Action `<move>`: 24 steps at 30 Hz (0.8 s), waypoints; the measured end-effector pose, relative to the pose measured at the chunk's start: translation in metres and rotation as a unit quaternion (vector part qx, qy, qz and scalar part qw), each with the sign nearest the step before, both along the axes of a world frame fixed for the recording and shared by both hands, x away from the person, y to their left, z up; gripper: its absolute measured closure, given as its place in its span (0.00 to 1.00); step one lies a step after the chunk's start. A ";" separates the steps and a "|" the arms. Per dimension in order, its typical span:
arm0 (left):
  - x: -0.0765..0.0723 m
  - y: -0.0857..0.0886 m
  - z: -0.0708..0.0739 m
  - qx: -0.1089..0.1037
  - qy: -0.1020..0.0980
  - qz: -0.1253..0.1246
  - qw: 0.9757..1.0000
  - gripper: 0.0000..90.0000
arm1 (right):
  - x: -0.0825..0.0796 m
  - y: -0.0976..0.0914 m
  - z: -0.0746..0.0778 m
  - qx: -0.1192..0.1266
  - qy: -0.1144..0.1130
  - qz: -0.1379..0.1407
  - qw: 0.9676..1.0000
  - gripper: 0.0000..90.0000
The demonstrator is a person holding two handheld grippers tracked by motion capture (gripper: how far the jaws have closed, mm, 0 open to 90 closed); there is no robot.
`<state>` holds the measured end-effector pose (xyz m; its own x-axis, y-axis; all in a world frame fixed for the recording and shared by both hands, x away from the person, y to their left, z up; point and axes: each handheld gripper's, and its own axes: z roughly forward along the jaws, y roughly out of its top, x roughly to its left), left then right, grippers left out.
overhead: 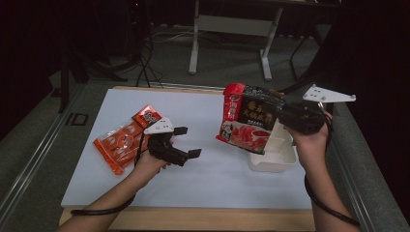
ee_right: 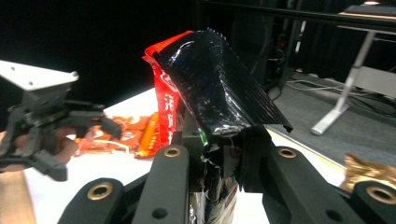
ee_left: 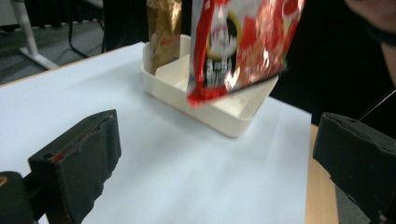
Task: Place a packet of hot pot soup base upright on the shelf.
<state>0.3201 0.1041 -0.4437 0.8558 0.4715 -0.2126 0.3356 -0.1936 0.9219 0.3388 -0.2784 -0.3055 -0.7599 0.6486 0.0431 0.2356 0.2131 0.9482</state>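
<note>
The right gripper [overhead: 283,112] is pinching the red-and-black packet [overhead: 246,123] by one end, holding it in the air above the white tray [overhead: 278,162]. The left gripper [overhead: 186,142] is hovering over the table [overhead: 217,179] with jaws spread wide, gripping nothing, beside the orange packet [overhead: 123,140].

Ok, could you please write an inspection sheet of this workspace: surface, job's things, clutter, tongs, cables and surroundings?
Surface: white sheet on wooden table, flat.
Job's things: large red-and-black foil food pouch lifted above the cream plastic divided tray; a gold foil packet stands in the tray.
Clutter: orange plastic snack packets lie flat at the sheet's left.
Tongs: left tongs open, nothing between them; right tongs shut on the pouch's edge.
Cables: black cable trails from the left tongs over the table edge.
Surroundings: dark room, grey floor, white desk legs behind.
</note>
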 end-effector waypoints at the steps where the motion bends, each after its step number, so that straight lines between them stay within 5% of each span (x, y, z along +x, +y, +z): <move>1: 0.000 0.001 -0.002 0.005 0.001 0.000 1.000 0.01 | 0.002 -0.003 0.001 0.001 0.001 -0.004 1.000 0.85; 15: -0.010 0.025 -0.039 0.048 0.021 0.020 0.998 0.01 | 0.027 -0.054 -0.006 -0.001 0.007 -0.074 0.997 0.85; 18: -0.014 0.031 -0.044 0.065 0.012 0.046 0.997 0.01 | 0.034 -0.067 -0.012 0.002 0.012 -0.085 0.996 0.85; 24: -0.018 0.043 -0.055 0.046 0.032 0.059 0.997 0.01 | 0.052 -0.088 -0.024 -0.001 0.024 -0.104 0.994 0.85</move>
